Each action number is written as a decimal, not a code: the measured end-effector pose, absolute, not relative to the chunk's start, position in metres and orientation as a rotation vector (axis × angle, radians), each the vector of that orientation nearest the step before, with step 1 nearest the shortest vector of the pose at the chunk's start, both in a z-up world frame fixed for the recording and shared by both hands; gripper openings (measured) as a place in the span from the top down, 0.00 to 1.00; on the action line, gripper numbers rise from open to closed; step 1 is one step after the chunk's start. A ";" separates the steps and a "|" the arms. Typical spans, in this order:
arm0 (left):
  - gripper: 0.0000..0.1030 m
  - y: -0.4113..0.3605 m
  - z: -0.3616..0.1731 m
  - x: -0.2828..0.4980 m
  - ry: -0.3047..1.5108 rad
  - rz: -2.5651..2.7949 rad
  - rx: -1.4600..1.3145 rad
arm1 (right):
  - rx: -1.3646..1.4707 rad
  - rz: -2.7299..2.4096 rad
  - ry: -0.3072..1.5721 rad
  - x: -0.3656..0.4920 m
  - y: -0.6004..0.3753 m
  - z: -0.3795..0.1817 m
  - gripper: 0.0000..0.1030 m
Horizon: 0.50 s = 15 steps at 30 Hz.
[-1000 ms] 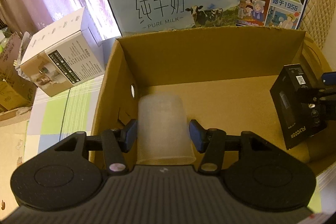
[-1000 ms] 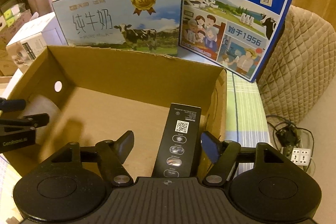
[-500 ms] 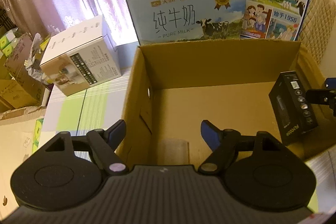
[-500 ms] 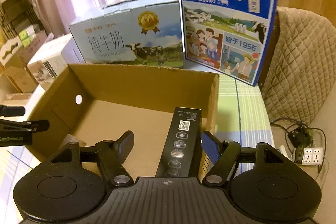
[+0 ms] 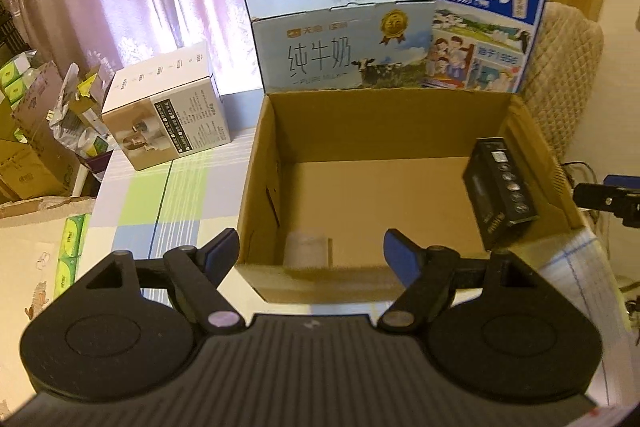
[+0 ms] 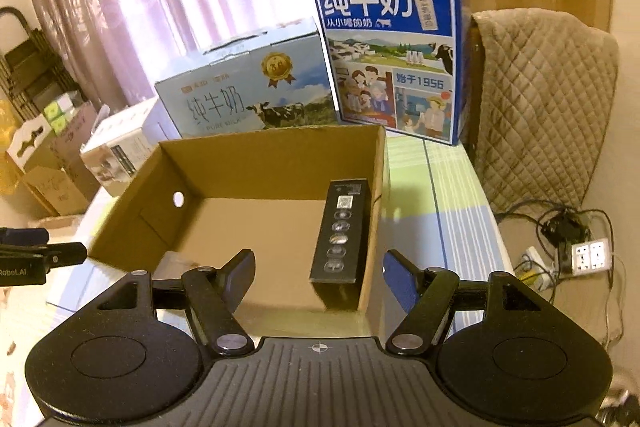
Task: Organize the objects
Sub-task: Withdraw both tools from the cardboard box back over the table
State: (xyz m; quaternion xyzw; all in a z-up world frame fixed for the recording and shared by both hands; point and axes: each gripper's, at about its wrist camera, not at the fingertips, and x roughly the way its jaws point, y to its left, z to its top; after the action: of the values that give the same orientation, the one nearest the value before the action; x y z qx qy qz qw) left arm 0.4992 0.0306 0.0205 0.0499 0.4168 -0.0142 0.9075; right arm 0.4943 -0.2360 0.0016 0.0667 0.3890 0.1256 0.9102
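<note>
Cardboard box (image 5: 256, 187) stands open-topped on the checked tablecloth (image 5: 160, 195). Two items inside it. Translucent plastic cup (image 5: 306, 249): on the box floor in the near-left corner, about 7 o'clock of the box interior in the left wrist view, partly hidden by the near wall. Black carton (image 6: 344, 231) with a QR code and a row of round icons: stands on end against the right wall, leaning on it, at about 3 o'clock of the interior.

Left gripper (image 5: 312, 251): jaws spread wide, nothing between the pads; they sit above the near wall, clear of the cup. The spread widened over the last second.

Right gripper (image 6: 319, 265): jaws apart, pads well clear of the black carton on both sides; carton rests in the box on its own.

Surroundings: pale blue milk case (image 5: 340, 43) at 12 o'clock behind the box, dark blue milk case (image 6: 392, 55) at 1 o'clock, white appliance box (image 5: 168, 115) at 10 o'clock, quilted chair cover (image 6: 540, 99) at 2 o'clock.

Judgement: both items deposited and released. No further loose small object appears on the table, so whether more remains cannot be told.
</note>
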 end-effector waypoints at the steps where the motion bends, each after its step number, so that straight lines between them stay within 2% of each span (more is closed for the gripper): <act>1: 0.25 0.032 0.023 0.492 0.856 -0.035 0.099 | 0.140 0.251 0.799 0.487 -0.235 0.003 0.34; 15: 0.25 0.069 0.045 0.407 0.818 -0.071 0.081 | 0.256 0.195 0.797 0.401 -0.219 0.010 0.34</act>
State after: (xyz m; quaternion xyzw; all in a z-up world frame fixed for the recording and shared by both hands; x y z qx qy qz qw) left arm 0.4066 0.0694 0.0453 0.0392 0.3973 -0.0345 0.9162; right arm 0.4012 -0.2194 0.0096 0.1243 0.3864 0.0947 0.9090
